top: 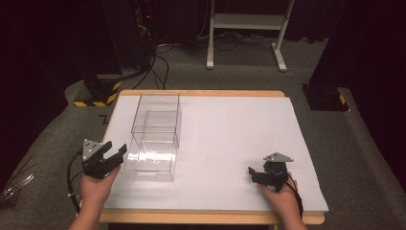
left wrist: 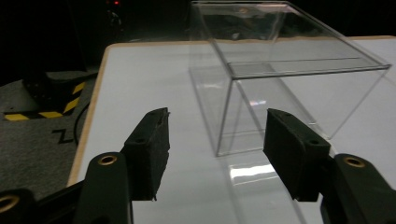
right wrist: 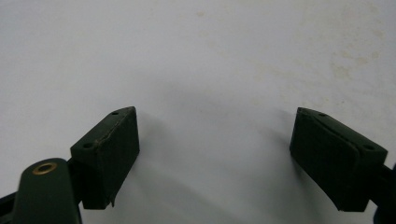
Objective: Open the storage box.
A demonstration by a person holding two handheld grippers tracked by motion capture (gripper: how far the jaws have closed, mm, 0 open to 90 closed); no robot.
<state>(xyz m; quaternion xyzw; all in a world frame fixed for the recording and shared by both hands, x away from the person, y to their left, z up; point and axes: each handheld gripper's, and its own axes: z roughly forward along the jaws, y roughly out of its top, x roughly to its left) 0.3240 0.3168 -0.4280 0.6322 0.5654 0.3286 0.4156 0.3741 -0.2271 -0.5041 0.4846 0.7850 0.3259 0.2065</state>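
You're lining left gripper (top: pixel 116 154), jaws apart and empty, beside clear rectangular plastic box (top: pixel 155 136) for gripping; right gripper (top: pixel 254 175) resting wide on white surface (top: pixel 230 139).

This looks like a lab: dark curtains around, grey carpet floor (top: pixel 230 76), cables (top: pixel 160 60) by dark equipment, a hazard-striped base (top: pixel 98 91), and a white-topped work table (top: pixel 230 134).
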